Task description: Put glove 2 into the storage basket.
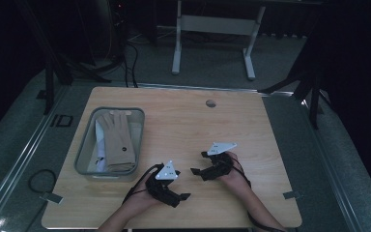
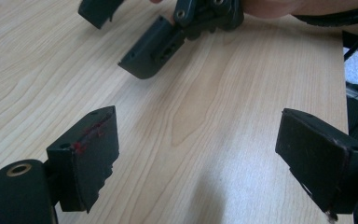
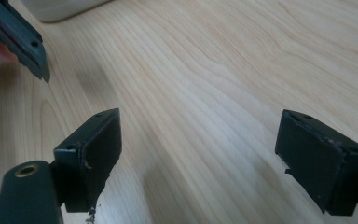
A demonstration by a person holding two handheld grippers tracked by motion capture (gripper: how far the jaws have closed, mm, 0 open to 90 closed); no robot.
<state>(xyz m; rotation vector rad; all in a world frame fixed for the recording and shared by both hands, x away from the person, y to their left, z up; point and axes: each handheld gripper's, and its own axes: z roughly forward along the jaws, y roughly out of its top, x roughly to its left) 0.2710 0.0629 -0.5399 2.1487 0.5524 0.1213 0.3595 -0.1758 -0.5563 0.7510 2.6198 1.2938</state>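
A grey plastic bin (image 1: 83, 147) stands on the left of the wooden table (image 1: 198, 121). In it lie beige gloves (image 1: 117, 140) on top of something white (image 1: 99, 140). My left gripper (image 1: 181, 193) rests low near the front edge, right of the bin, open with nothing between its jaws. My right gripper (image 1: 199, 163) lies just beyond it, also open and empty, with its jaws pointing left. In the left gripper view my left gripper (image 2: 200, 154) faces bare wood, with the right gripper (image 2: 154, 51) ahead. In the right gripper view my right gripper (image 3: 200, 154) spans bare wood, the bin's corner (image 3: 60, 9) beyond.
A round grommet hole (image 1: 210, 103) sits near the table's far edge. A white desk frame (image 1: 176, 48) stands on the floor behind the table. A cable loop (image 1: 41, 181) lies on the floor at the left. One jaw of the left gripper (image 3: 18, 37) shows at the top left of the right gripper view.
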